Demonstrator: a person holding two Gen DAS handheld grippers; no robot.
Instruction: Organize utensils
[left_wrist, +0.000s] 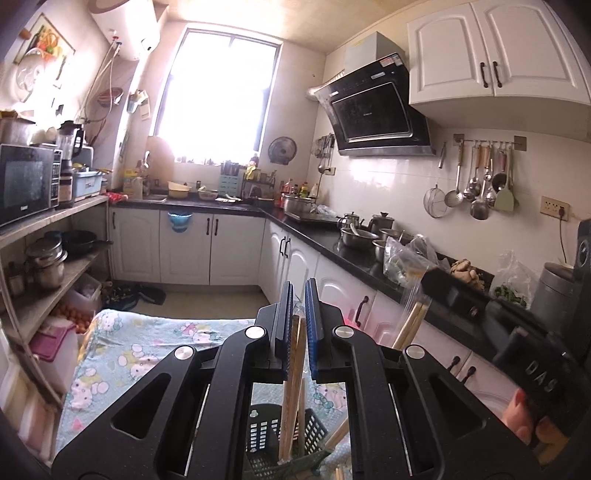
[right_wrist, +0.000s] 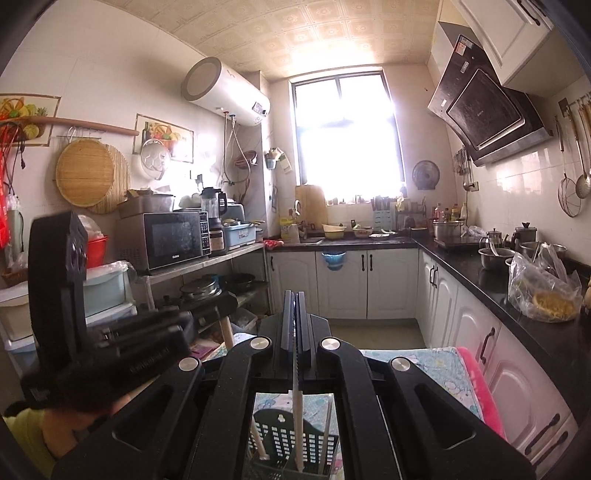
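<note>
Left gripper (left_wrist: 298, 314): its blue-padded fingers are closed on a bundle of pale wooden chopsticks in a clear plastic sleeve (left_wrist: 293, 369), which hangs down straight below the fingers.
Right gripper (right_wrist: 297, 321): its dark fingers are pressed together on one thin light-coloured utensil with a pale handle (right_wrist: 297, 417); I cannot tell if it is a knife or a chopstick.
Holder, below both tools: the dark green perforated plastic utensil basket (right_wrist: 284, 439) stands under the fingers of each gripper; the lower ends of both held pieces are inside it or at its rim, together with other sticks.
Risk, tipping: the basket looks light, so a sideways push from either held piece can turn it over on the soft cloth.
Risk, sleeve: the plastic can catch on the basket rim, so the bundle may stay outside or slip in the grip.
Risk, collision: both tools work above one small opening, very near each other, and can knock together.
Surface, just ahead: the light blue cartoon-printed tablecloth (left_wrist: 147, 343) is soft, so dropped pieces can roll off.
Far ahead: the black kitchen countertop (left_wrist: 317, 240) is well apart, no danger there.
</note>
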